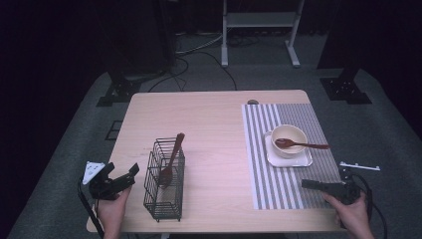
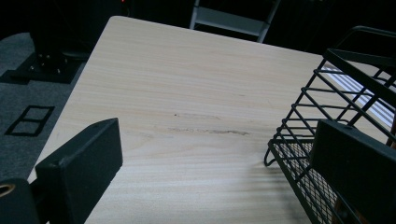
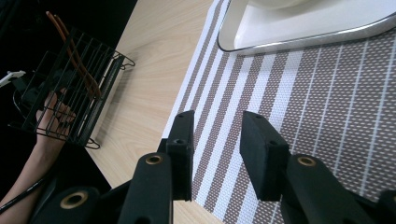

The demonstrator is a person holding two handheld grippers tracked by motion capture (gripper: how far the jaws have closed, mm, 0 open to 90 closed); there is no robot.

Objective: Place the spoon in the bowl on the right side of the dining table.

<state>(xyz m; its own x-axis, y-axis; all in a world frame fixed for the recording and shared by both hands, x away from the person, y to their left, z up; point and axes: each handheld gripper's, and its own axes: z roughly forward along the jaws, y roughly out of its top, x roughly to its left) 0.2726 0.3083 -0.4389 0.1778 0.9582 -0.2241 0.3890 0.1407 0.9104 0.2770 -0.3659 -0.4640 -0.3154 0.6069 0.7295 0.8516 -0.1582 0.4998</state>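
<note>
Grippers [image 1: 121, 179] parked at the table's near edge, one per side, nothing held.

Left gripper jaws are wide apart w/ bare wood between them, just beside the wire basket [image 1: 164, 180] near the front-left corner. Right gripper [image 1: 309, 184] sits at the front-right corner over the striped mat [image 1: 293, 184], jaws narrow w/ a gap, empty. Lots of open table [image 1: 209, 129] in the middle & along the far edge. Count: 1 basket w/ 1 wooden fork [image 1: 171, 160] leaning in it, 1 bowl [image 1: 289, 141] on 1 tray [image 1: 301, 160] w/ 1 spoon [image 1: 301, 145] across it, 1 mat.
</note>
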